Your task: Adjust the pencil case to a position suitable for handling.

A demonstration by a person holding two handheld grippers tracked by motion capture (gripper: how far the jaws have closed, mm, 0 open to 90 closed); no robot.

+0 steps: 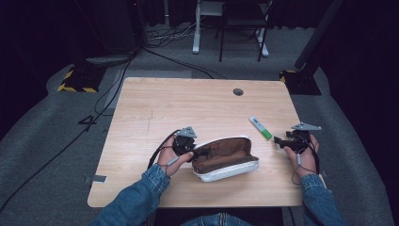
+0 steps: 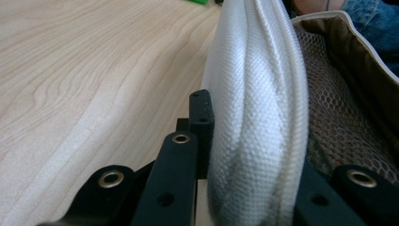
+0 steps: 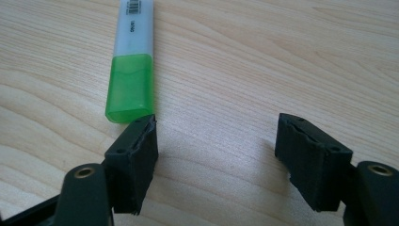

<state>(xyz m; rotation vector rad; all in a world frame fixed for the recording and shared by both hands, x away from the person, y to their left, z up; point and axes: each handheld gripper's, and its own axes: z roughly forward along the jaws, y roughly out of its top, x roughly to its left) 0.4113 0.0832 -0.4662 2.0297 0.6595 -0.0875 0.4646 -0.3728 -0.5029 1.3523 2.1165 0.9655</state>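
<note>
On the worktop [image 1: 155, 103] just in front of me lies the open pencil case [image 1: 226, 157], white outside, brown inside. My left tool [image 1: 196, 153] is clamped on its near-left rim, one jaw outside the white wall, the other inside by the mesh pocket. My right tool [image 3: 216, 141] hovers with jaws apart and nothing between them; its left jaw tip sits just short of the green cap of the highlighter [image 3: 131, 61], which lies near the case's right end. To do this well, I should keep the case pinned open, centre the right jaws across the highlighter's body, close squarely, then carry it into the case.
</note>
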